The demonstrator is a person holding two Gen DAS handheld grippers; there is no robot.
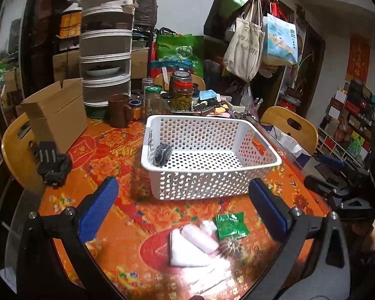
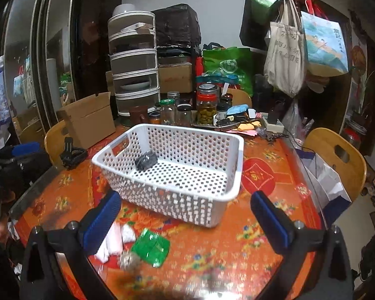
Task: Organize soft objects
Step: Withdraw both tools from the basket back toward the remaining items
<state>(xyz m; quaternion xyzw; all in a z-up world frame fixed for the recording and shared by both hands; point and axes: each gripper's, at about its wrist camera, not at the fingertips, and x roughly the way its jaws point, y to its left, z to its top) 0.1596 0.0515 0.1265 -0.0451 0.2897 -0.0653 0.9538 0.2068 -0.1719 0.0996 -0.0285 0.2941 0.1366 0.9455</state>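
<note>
Both grippers, left (image 1: 182,207) and right (image 2: 185,215), jaws wide, holding nothing. Dark bundle (image 1: 162,154) sits in white basket (image 1: 212,175); pink rolls (image 1: 200,238) and green packet (image 1: 231,226) lie on surface just before basket.

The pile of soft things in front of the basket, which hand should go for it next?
Left. The left tongs are open with the pile lying right between their fingers. The right tongs, also open, face bare tablecloth and the white basket; the pile sits off by their left finger.
</note>
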